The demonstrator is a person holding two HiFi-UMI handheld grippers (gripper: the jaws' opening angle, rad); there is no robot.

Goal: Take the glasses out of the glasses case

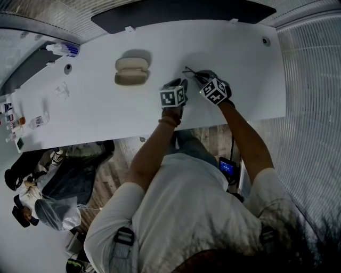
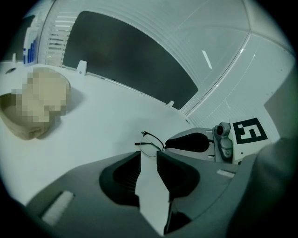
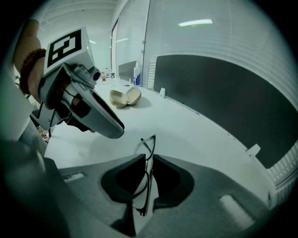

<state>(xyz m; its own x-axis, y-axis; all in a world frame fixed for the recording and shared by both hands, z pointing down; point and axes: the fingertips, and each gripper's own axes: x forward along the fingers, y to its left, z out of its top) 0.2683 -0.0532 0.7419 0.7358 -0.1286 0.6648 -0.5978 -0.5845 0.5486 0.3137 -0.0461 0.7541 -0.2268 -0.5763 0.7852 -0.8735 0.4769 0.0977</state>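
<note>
Thin black-rimmed glasses [image 1: 193, 73] rest on the white table [image 1: 96, 112], right of centre. In the right gripper view the glasses [image 3: 150, 142] stand on edge between the jaws of my right gripper [image 3: 149, 160]. The jaws are narrowly apart, with slivers of table showing beside the frame, so I read it as open. My left gripper [image 2: 148, 155] hovers open and empty just left of the glasses [image 2: 150, 141], close beside the right gripper [image 2: 191, 142]. The beige glasses case [image 1: 131, 71] lies open further left, apart from both grippers.
A dark panel [image 1: 181, 13] runs along the table's far edge. Small bottles and bits [image 1: 64, 49] sit at the far left end. Below the near edge [image 1: 106, 139] are wooden floor, bags and a seated person [image 1: 32, 197].
</note>
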